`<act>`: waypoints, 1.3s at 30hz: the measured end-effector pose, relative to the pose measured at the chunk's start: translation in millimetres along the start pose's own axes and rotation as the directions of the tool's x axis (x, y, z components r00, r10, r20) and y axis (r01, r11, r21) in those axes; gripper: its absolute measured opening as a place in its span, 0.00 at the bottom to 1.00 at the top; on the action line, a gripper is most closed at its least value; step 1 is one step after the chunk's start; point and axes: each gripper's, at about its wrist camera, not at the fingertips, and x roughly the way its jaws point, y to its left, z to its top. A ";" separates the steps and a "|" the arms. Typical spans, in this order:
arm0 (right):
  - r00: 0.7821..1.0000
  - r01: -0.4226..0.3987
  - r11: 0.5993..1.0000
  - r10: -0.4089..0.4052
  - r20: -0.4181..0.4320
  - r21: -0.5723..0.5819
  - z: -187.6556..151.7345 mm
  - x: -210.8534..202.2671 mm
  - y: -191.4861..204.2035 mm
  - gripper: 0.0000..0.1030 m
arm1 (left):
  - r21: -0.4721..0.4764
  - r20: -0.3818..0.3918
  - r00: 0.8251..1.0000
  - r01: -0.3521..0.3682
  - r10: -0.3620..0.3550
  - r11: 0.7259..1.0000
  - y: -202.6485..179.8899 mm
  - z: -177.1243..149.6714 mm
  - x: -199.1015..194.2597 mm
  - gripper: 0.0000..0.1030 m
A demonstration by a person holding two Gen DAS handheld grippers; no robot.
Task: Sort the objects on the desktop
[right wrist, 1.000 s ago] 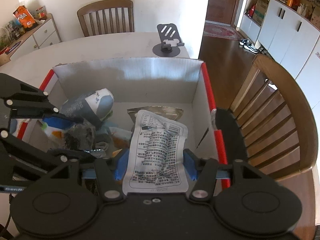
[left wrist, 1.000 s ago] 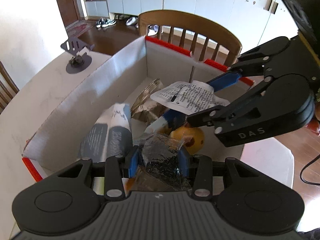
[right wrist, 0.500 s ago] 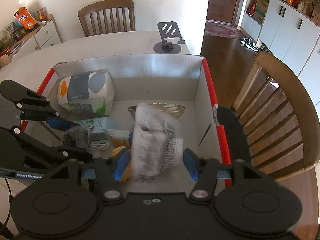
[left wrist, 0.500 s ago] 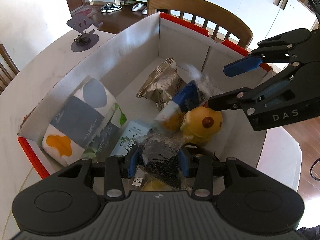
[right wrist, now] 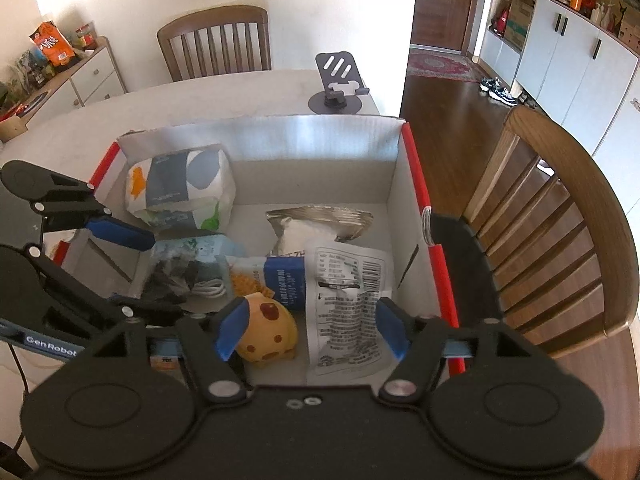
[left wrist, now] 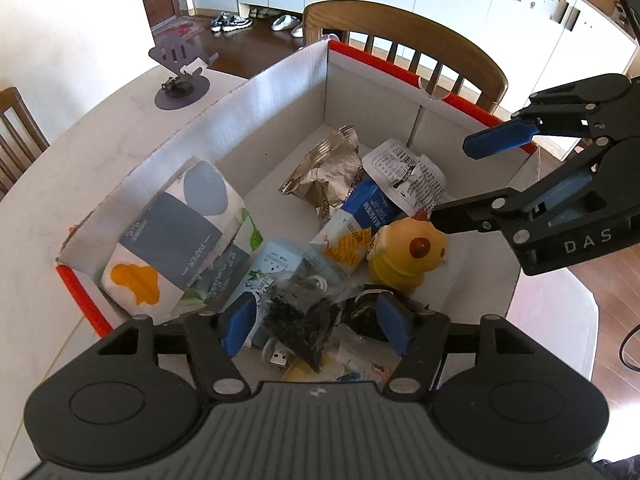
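Note:
A cardboard box [left wrist: 280, 92] with red rims [right wrist: 412, 168] holds several sorted objects. My left gripper [left wrist: 316, 322] is open above the box's near end; a clear bag of dark tea [left wrist: 298, 316] hangs between its blue pads, touching neither. My right gripper [right wrist: 308, 330] is open and empty over the box. A white printed packet [right wrist: 348, 304] lies below it, beside a yellow plush toy [right wrist: 266, 334]. A tissue pack [left wrist: 176, 236], a silver foil bag [left wrist: 328, 168] and a blue snack packet [left wrist: 360, 216] also lie inside.
A grey phone stand [right wrist: 338, 84] sits on the white table [right wrist: 200, 104] behind the box. Wooden chairs [right wrist: 560, 216] stand against the table's edges. A cabinet with snacks [right wrist: 60, 64] is at far left.
The right gripper opened and dropped the white printed packet into the box. The left gripper opened off the tea bag. Both grippers rose a little above the box.

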 end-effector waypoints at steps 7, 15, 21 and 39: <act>1.000 -0.023 1.000 0.023 0.016 -0.008 -1.9 -11.9 4.5 0.70 | -0.019 0.022 1.000 -0.001 0.001 1.000 2.2 -2.3 -13.1 0.68; 0.998 -0.025 1.000 0.025 0.052 0.002 -7.4 -27.4 11.5 0.71 | -0.031 0.052 0.999 -0.009 0.011 0.999 0.1 -9.6 -29.8 0.70; 0.997 -0.034 0.999 0.033 0.066 0.008 -12.9 -37.8 18.6 0.71 | -0.044 0.084 0.996 -0.018 0.022 0.999 -3.3 -15.9 -46.0 0.73; 0.988 -0.040 0.999 0.038 0.151 0.010 -26.6 -75.8 57.2 0.72 | -0.124 0.155 0.984 -0.069 0.088 0.990 -3.1 -49.9 -95.1 0.82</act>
